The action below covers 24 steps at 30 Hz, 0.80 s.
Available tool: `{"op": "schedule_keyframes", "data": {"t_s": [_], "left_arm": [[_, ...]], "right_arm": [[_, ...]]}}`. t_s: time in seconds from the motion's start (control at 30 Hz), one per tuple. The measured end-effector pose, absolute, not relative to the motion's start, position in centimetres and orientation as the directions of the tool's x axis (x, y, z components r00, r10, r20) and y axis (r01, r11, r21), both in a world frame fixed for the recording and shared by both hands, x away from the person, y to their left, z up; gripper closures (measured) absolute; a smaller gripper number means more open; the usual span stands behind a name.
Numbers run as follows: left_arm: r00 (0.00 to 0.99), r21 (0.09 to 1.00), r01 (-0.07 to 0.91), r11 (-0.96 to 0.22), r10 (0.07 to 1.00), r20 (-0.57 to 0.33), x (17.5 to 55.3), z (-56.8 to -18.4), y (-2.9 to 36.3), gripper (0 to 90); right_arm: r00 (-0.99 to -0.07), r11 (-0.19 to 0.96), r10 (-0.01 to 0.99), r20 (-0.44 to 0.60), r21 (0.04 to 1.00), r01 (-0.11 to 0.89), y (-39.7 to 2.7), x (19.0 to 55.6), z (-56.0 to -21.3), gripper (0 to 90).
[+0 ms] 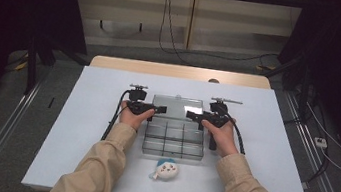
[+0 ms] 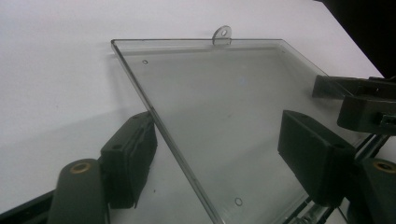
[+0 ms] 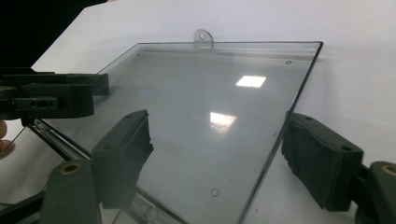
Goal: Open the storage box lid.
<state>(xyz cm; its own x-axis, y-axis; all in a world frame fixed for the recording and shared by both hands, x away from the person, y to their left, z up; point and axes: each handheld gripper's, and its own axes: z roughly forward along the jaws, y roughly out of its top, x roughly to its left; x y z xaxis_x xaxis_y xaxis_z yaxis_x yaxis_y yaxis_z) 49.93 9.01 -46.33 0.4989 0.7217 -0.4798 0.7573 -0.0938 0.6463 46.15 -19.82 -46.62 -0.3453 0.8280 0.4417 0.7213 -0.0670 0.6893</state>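
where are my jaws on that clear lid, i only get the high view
observer: In the left gripper view the left gripper stands open astride the lid's side edge.
operator: and the right one
observer: Same in the right gripper view: the right gripper is open, one pad over the lid, one outside its edge.
operator: anything to grab at the far edge
observer: A small tab with a hole sticks out at the middle.

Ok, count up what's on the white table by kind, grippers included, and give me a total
Grippers: 2, the left gripper and the right gripper
Clear compartment box with its open lid: 1
Plush toy: 1
Total: 4
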Motion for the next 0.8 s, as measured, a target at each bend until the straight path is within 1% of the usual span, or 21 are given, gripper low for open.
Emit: {"op": "schedule_keyframes", "data": {"t_s": [0.27,0.47,0.7,0.8], "left_arm": [[0.49,0.631,0.77,-0.091,0.718,-0.494,49.84,-46.3,8.99,25.5],[0.491,0.632,0.769,-0.099,0.725,-0.483,49.78,-46.2,8.99,24.6],[0.494,0.629,0.77,-0.109,0.726,-0.479,49.65,-46.06,8.96,24.0],[0.494,0.626,0.771,-0.116,0.729,-0.473,49.54,-45.89,9.01,23.6]], "right_arm": [[-0.331,-0.083,0.823,0.461,0.675,0.733,-19.82,46.15,-46.73,22.5],[-0.327,-0.082,0.824,0.463,0.669,0.739,-19.78,46.07,-46.64,22.3],[-0.327,-0.076,0.826,0.459,0.666,0.742,-19.74,45.98,-46.49,22.2],[-0.337,-0.061,0.829,0.445,0.672,0.738,-19.84,45.92,-46.41,20.7]]}}
